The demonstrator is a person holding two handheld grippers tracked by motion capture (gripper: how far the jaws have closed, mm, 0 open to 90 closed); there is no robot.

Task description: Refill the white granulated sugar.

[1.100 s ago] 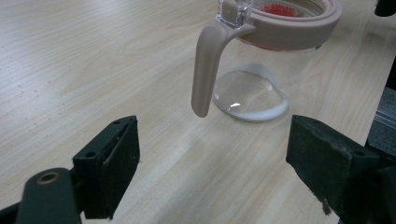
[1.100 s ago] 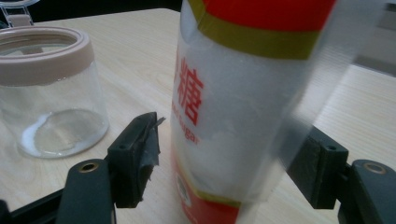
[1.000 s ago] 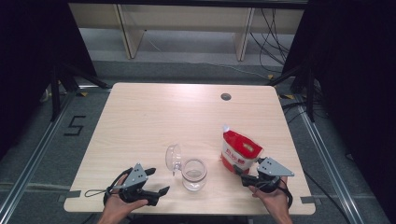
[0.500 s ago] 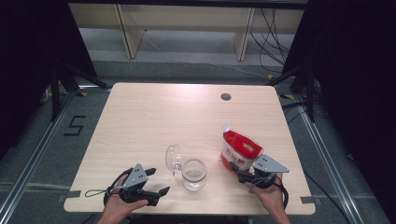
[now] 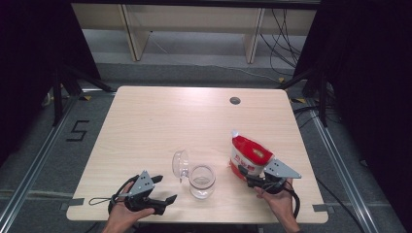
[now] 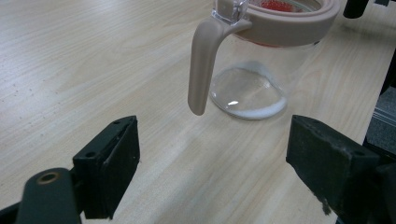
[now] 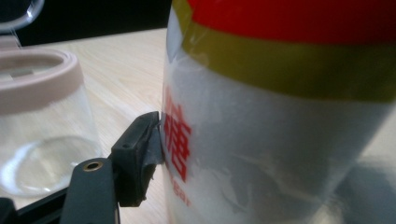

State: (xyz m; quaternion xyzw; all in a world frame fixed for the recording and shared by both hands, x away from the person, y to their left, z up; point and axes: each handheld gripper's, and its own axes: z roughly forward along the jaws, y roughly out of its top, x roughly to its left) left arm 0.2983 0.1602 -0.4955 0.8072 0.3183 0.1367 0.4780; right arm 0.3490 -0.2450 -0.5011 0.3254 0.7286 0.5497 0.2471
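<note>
Beside the jar (image 5: 202,180), my right fingers (image 7: 140,154) straddle the soft, slippery pouch (image 5: 250,156), one touching low; left gripper (image 5: 163,189) gapes empty; I'd grip mid-body.

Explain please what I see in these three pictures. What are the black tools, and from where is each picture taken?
A person sits at a wooden table and holds a hand tool in each hand: a gripper with two black jaws. The high view looks down from above. Each other picture comes from a small camera riding on one gripper. The left gripper rests with open jaws, holding nothing; its view looks toward a glass jar with a beige rim, its lid hinged open. The right gripper has its jaws around a red and white bag; its view shows one pad touching the bag. The other pad is hidden, so the grip is not certain.
</note>
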